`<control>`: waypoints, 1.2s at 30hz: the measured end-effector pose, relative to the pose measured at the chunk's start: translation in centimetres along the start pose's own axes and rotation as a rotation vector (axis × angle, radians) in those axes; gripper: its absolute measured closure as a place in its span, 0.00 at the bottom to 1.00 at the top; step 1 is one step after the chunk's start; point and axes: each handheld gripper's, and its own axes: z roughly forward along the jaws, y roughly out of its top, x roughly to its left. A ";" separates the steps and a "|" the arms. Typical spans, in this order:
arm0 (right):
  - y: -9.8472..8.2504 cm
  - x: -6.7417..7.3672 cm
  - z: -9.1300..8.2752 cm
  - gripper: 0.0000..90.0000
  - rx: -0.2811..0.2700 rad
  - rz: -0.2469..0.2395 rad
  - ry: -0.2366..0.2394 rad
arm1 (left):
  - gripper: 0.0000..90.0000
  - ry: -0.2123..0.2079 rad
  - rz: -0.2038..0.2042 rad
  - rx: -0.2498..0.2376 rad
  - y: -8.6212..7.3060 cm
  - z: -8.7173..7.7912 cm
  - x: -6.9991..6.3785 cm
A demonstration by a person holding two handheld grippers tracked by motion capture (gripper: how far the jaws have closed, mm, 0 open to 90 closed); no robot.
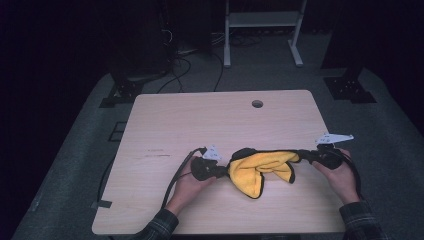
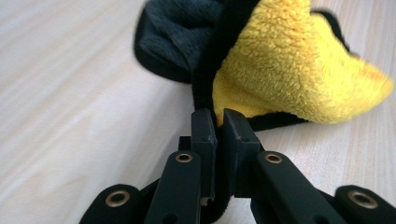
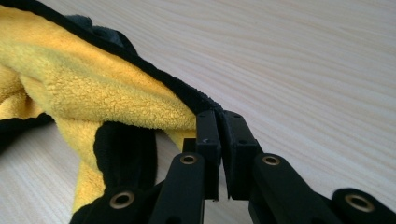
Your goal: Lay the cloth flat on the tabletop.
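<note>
High view: one wooden table (image 1: 165, 115), one cloth (image 1: 262, 169), two grippers and two hands. The cloth, yellow with a black border, sits in the lower middle of the frame and is strung between the left gripper (image 1: 223, 171) and the right gripper (image 1: 303, 156). Its long axis runs nearly across the picture, rising slightly toward the right, and a loose fold sags onto the tabletop below centre. The left hand (image 1: 192, 185) enters from the lower left and the right hand (image 1: 342, 175) from the lower right, both in plaid sleeves. One round hole (image 1: 257, 104) marks the table near its far edge, upper middle. A black cable (image 1: 175, 180) trails from the left gripper toward the bottom left.

Left gripper view: the left gripper (image 2: 219, 123) rises from the bottom centre, its two jaws clenched on the cloth's black border. The cloth (image 2: 289, 70) billows toward the upper right. This view reveals a dark grey underside at the upper middle, which the high view barely shows.

Right gripper view: the right gripper (image 3: 220, 126) stands at bottom centre, jaws clamped on the black hem. The cloth (image 3: 93, 88) stretches away to the upper left, its yellow pile and hem seen closely here. Bare table (image 3: 303, 70) fills the right.
</note>
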 end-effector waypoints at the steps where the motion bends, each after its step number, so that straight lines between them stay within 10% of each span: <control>1: 0.0 0.1 -0.1 0.94 -0.005 0.002 0.001 | 0.93 0.000 0.000 0.000 0.0 0.0 0.0; 20: 2.8 1.9 -2.2 0.95 -0.111 -0.044 0.044 | 1.00 0.139 -0.146 -0.270 -1.0 -10.6 4.9; 28: 2.7 1.7 -2.0 0.95 -0.106 -0.040 0.040 | 0.89 0.049 -0.153 -0.165 -2.1 -6.4 4.6; 36: 2.6 1.7 -2.0 0.95 -0.104 -0.043 0.041 | 0.64 0.061 -0.110 -0.018 -2.3 -2.4 3.3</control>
